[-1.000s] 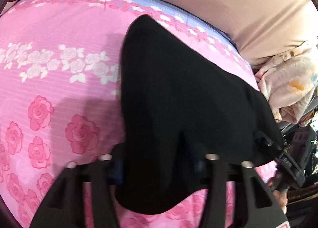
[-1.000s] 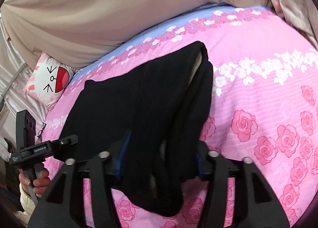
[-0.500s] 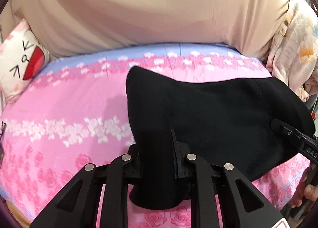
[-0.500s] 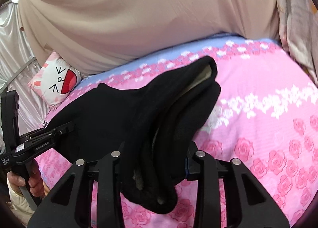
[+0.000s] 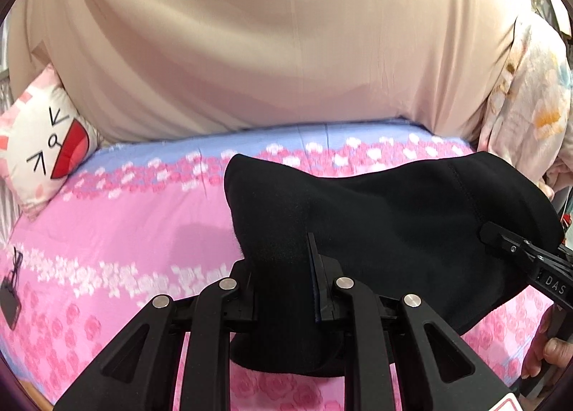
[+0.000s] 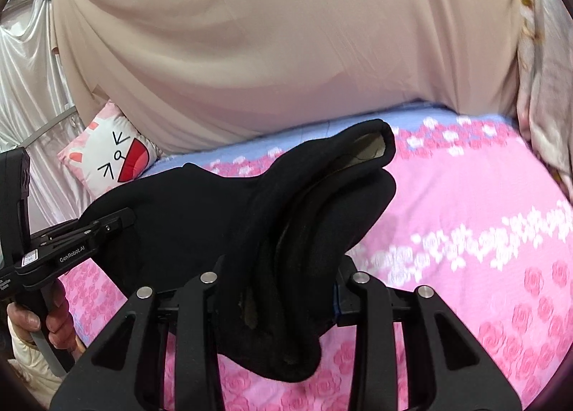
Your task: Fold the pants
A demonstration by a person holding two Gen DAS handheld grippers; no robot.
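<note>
left wrist view first: our left gripper (image 5: 286, 289) is clamped on a bunched fold of the black pants (image 5: 376, 224), its jaws having just been closing, with cloth packed between them and spilling out below at six o'clock. from that pinch the pants stretch away toward three o'clock, held up off the pink rose-print bedsheet (image 5: 125, 232). out at the three o'clock edge we see our right gripper (image 5: 494, 237) biting the far end of the cloth, a hand (image 5: 546, 350) wrapped on its handle lower down. a cartoon-face pillow (image 5: 46, 146) leans at nine o'clock, a small dark object with a cord (image 5: 10, 300) lies on the sheet near the eight o'clock edge, a beige curtain (image 5: 268, 45) fills twelve o'clock, and a floral blanket (image 5: 530, 95) hangs at two o'clock.

now the right wrist view: the right gripper (image 6: 283, 289) pinches a thick wad of pants (image 6: 215, 217), its jaws having just been closing, layers rolled between them and a lighter lining showing at the open end toward one o'clock. the cloth sags toward nine o'clock, where the left gripper (image 6: 123, 219) grips it; the hand (image 6: 39, 321) on its handle sits at eight o'clock. the bedsheet (image 6: 483, 232) spreads across three to five o'clock, the pillow (image 6: 114, 156) sits at ten o'clock, the curtain (image 6: 286, 45) behind.
</note>
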